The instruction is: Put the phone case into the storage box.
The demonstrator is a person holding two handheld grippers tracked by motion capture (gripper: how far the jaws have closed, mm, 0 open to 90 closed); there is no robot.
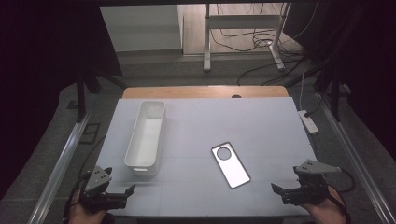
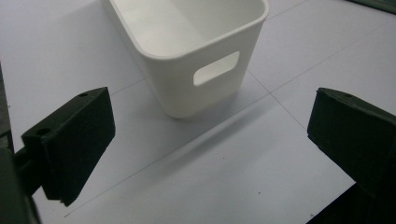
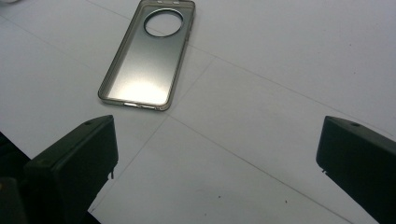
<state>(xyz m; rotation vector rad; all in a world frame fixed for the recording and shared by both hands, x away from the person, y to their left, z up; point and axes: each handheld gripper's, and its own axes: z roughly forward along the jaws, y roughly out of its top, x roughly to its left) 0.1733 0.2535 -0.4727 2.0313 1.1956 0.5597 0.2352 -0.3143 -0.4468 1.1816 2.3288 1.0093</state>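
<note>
Dim room, cables on floor beyond pale bench point(image 1: 261, 121). White oblong bin point(image 1: 145, 136) stands on bench left of centre, upright, handle slot on near end wall. Clear phone case point(image 1: 230, 164) lies flat right of centre, round camera hole at far end, well apart from bin. Left hand-held gripper point(image 1: 125, 192) at near left edge, jaws spread wide, gripping nothing, aimed at bin's near end. Right hand-held gripper point(image 1: 279, 190) at near right edge, jaws spread wide, gripping nothing, case just ahead.
</note>
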